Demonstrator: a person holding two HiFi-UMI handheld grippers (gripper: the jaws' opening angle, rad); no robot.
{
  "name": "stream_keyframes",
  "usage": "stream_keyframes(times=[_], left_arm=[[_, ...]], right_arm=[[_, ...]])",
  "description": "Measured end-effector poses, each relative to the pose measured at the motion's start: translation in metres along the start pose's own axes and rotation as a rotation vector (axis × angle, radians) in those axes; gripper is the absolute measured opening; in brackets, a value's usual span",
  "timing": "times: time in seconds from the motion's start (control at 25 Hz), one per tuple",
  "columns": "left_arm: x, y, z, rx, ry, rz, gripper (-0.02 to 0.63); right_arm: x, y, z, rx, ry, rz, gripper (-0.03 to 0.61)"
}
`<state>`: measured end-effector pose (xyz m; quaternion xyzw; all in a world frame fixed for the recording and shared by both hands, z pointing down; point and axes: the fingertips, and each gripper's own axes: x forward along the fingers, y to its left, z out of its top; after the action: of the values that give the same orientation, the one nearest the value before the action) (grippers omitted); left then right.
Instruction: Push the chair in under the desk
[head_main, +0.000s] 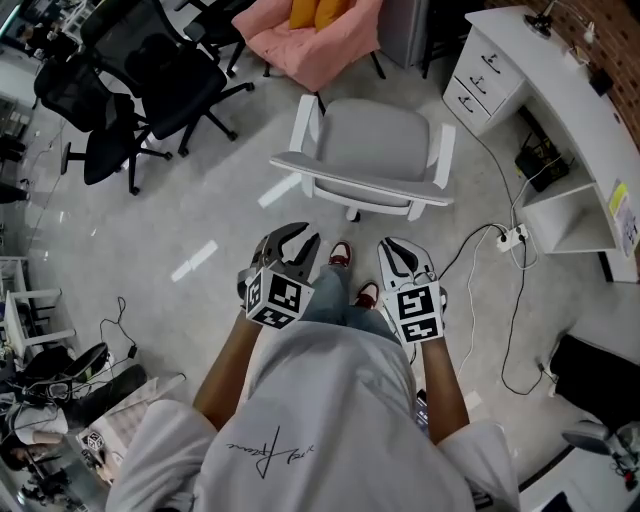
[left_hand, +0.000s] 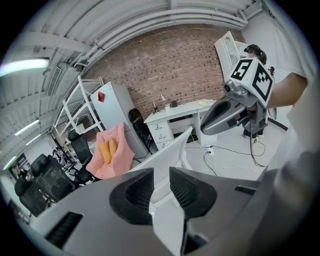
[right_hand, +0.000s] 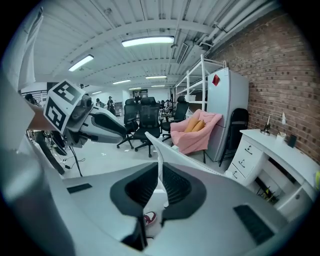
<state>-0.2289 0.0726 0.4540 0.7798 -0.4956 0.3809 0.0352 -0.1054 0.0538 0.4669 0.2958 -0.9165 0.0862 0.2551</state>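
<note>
Head view: chair (head_main: 370, 150) stands out on the floor, well apart from the desk (head_main: 560, 90), not pushed in. Left gripper (head_main: 295, 240) and right gripper (head_main: 405, 255) hover short of it.
Left gripper view: jaws spread, empty.
Right gripper view: jaws pressed together, empty.
The whole push is left.

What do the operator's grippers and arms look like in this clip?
The left gripper and right gripper are grey-white shells with black ribbed pads, each carrying a cube of black-and-white square markers. The person wears a pale short-sleeved T-shirt with a scrawled dark print.
</note>
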Motion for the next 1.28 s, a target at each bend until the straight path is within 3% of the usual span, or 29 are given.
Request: stream_keyframes(times=[0.44, 0.52, 0.64, 0.84, 1.08, 1.28], left_arm=[[0.044, 0.046, -0.001, 0.081, 0.046, -0.018, 0.166], [0.052, 0.054, -0.001, 0.121, 0.055, -0.025, 0.172], [0.065, 0.063, -0.004, 0.204, 0.075, -0.037, 0.178], [0.084, 0.075, -0.012, 0.344, 0.109, -0.076, 0.183], [0.109, 0.091, -0.026, 0.51, 0.156, -0.106, 0.189], [0.124, 0.097, -0.036, 0.552, 0.16, -0.161, 0.189]], right_arm=[[0.027, -0.028, 0.015, -0.104, 0.098, -0.046, 0.031], [0.035, -0.034, 0.018, -0.127, 0.12, -0.048, 0.035], [0.049, -0.039, 0.018, -0.173, 0.163, -0.032, 0.116], [0.074, -0.05, 0.013, -0.309, 0.251, -0.038, 0.157], [0.098, -0.068, -0.002, -0.51, 0.401, -0.058, 0.173], [0.115, -0.081, -0.021, -0.619, 0.522, -0.064, 0.175]])
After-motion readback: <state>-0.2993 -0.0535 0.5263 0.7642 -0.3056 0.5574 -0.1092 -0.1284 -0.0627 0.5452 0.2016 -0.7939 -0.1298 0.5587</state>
